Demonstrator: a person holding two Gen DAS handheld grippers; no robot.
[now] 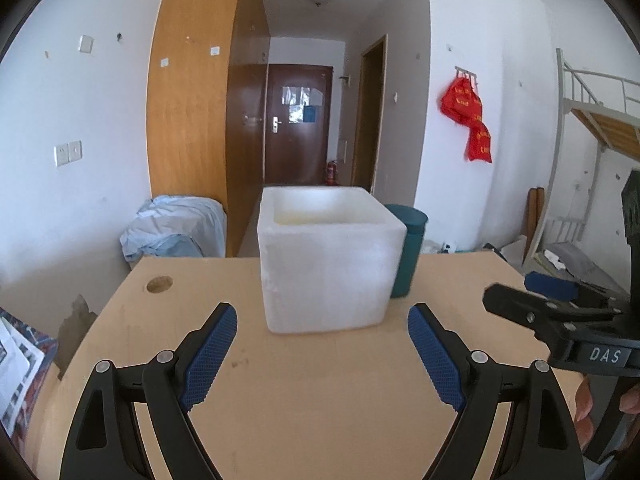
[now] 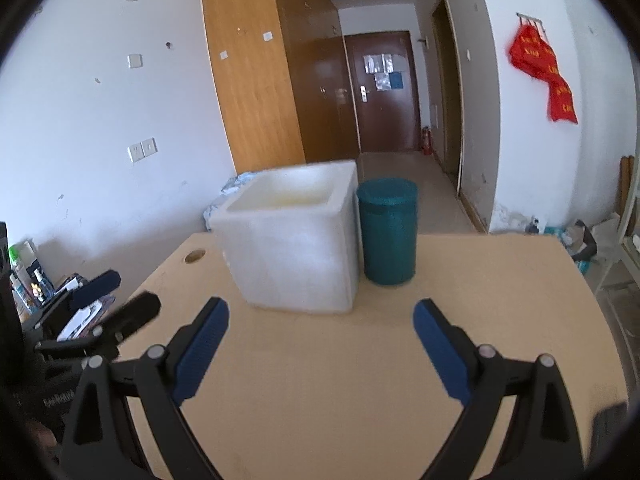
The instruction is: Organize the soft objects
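A white foam box (image 1: 326,258) stands open-topped on the wooden table (image 1: 304,396); its inside looks bare from here. The box (image 2: 292,248) also shows in the right wrist view, with a dark teal cylindrical container (image 2: 387,231) touching its right side. That container (image 1: 409,252) peeks out behind the box in the left wrist view. My left gripper (image 1: 322,314) hovers low over the table just short of the box, jaws wide with nothing between them. My right gripper (image 2: 320,310) is likewise open and bare, facing the gap between box and container. No soft objects are visible.
The right gripper's body (image 1: 560,328) and a hand sit at the right edge of the left wrist view. A cable hole (image 1: 159,284) marks the table's far left corner. Rumpled pale blue cloth (image 1: 176,232) lies beyond the table. Books and clutter (image 2: 52,296) sit left of it.
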